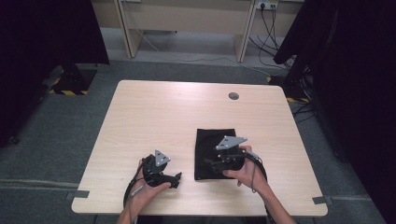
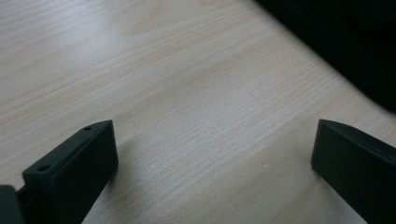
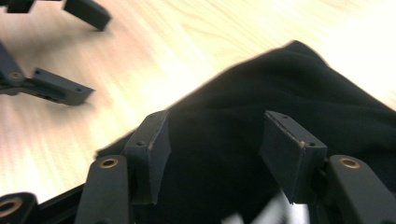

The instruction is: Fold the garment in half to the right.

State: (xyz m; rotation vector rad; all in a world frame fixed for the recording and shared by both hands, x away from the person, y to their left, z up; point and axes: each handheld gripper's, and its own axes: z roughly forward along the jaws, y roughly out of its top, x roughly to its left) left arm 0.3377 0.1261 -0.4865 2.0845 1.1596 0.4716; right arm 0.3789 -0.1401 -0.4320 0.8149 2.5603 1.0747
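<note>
On the table (image 1: pixel 140 112) lies a black cloth (image 1: pixel 208 140); the right hand-held gripper (image 3: pixel 215 154) hovers over it, jaws apart, holding nothing. Nearby, the left hand-held gripper (image 2: pixel 212 158) is wide open and empty.

Left gripper (image 1: pixel 176 179): black body; a grey three-cornered plate with small holes on top; black cable looping off its near side.
Left gripper jaws, left gripper view: two matte black blocks with flat inner faces; two small screw holes in the top edge of one.
Right gripper (image 1: pixel 208 162): black body; a larger grey three-cornered plate with dark holes on top; black cable curving off the side away from the left gripper.
Right gripper jaws, right gripper view: dark grey pads with worn pale edges, small holes at the tips; black links behind with brass-coloured rivets.
Forearms: bare, no sleeves visible.
</note>
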